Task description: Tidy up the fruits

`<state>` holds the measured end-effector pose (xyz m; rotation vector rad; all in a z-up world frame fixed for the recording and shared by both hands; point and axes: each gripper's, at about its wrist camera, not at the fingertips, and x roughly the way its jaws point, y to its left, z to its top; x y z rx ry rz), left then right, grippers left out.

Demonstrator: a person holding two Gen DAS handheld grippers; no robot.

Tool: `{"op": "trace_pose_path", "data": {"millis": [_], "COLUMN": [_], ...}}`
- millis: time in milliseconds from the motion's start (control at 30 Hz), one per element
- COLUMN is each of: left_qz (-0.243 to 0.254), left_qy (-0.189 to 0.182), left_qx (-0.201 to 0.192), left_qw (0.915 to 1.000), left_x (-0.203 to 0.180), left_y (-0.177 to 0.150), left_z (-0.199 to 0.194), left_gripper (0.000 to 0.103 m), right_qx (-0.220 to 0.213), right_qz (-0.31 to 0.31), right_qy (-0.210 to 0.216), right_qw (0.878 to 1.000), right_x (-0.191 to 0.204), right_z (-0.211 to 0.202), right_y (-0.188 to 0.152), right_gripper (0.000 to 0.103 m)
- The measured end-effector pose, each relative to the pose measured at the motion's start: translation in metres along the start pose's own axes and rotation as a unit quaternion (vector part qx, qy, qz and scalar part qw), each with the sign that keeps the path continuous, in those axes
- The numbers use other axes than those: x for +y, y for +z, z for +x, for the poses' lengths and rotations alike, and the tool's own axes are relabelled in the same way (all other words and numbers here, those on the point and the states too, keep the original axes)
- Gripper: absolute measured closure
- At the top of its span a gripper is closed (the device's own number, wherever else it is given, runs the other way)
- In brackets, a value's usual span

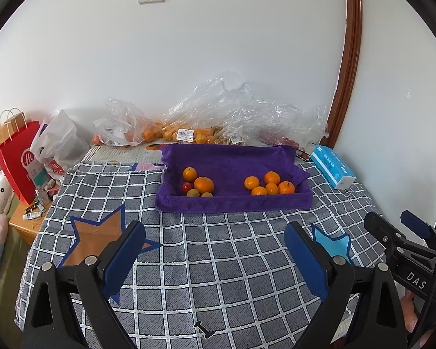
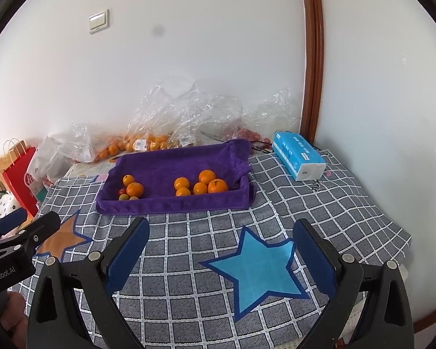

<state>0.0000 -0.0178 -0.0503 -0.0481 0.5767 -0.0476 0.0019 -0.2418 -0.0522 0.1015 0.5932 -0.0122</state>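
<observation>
at the far edge of the bed (image 1: 218, 261), the purple tray (image 1: 232, 203) holds five oranges (image 1: 271, 178) right, mixed fruit (image 1: 203, 185) left. sorting looks partly done; bagged fruit (image 1: 165, 132) remains behind. left gripper (image 1: 215, 258) and right gripper (image 2: 221, 257): fingers spread, empty.

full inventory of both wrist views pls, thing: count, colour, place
purple towel tray: 1, purple, far centre of the checked cloth
oranges, right group: 5, orange, right in the tray
mixed fruit, left group: 5; two orange, one red, two greenish; left in the tray
tissue pack: 1, blue-white, right of the tray
plastic bags: several, clear, by the wall, holding fruit
red paper bag: 1, far left
checked cloth: 1, grey-white, star patches
left gripper: open, empty
right gripper: open, empty
</observation>
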Motion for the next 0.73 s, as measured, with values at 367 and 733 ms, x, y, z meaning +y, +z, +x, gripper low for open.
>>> {"op": "trace_pose_path", "data": {"millis": [367, 733], "left_qz": [-0.001, -0.001], "left_qy": [0.002, 0.010], "left_qx": [-0.002, -0.001], "left_qw": [1.0000, 1.0000], "left_x": [0.0017, 0.0023], "left_y": [0.0000, 0.0017], "left_z": [-0.0006, 0.0005], "left_gripper": [0.006, 0.006], "right_qx": [-0.001, 0.000], "right_qz": [0.001, 0.002], "right_qy": [0.002, 0.003], "right_qw": [1.000, 1.000], "right_x": [0.0001, 0.0010], "right_z": [0.0008, 0.0022], "right_y": [0.0002, -0.0002], "right_gripper": [0.005, 0.005]}}
